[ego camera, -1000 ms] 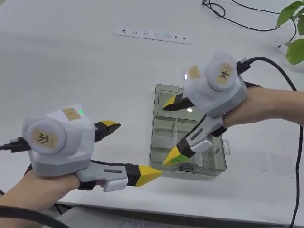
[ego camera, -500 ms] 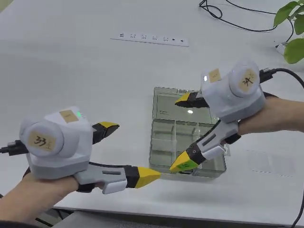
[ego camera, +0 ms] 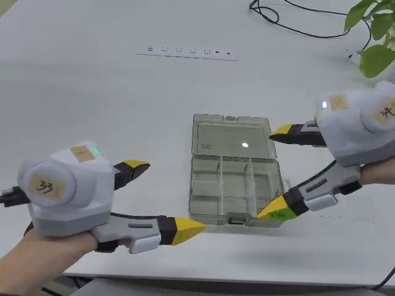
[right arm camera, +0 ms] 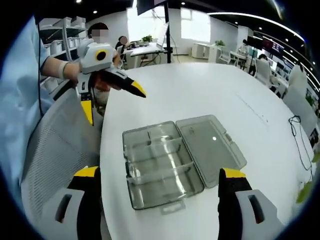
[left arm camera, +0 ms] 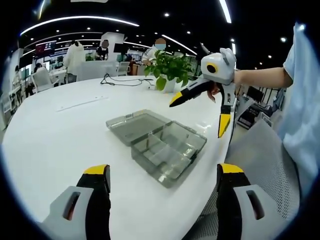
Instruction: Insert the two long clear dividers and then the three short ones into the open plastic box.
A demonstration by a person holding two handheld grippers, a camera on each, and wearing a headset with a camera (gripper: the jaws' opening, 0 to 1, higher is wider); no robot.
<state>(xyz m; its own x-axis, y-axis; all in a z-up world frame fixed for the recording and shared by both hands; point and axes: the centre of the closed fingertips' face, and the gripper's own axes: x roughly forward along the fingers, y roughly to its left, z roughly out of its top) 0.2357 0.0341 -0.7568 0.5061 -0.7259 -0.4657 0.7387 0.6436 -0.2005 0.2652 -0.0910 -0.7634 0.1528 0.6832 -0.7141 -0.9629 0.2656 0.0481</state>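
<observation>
The open plastic box (ego camera: 203,185) lies near the table's front edge with its clear lid (ego camera: 231,135) folded flat behind it. Clear dividers (ego camera: 250,172) stand inside the tray and split it into several compartments, as the right gripper view shows too (right arm camera: 159,146). My left gripper (ego camera: 165,196) hovers open to the left of the box with nothing between its jaws. My right gripper (ego camera: 273,172) is open at the box's right side, also holding nothing. The left gripper view has the box (left arm camera: 165,147) ahead and the right gripper (left arm camera: 197,119) beyond it. In the right gripper view the left gripper (right arm camera: 116,107) floats past the box (right arm camera: 145,135).
A white power strip (ego camera: 188,52) lies far back on the table (ego camera: 92,92). Black cables (ego camera: 290,18) and a green plant (ego camera: 370,37) sit at the back right. A grey mesh chair (right arm camera: 55,150) stands at the table's near edge.
My right gripper has moved right, from over the box to its right side, so the whole tray is now uncovered. The left gripper has barely moved.
</observation>
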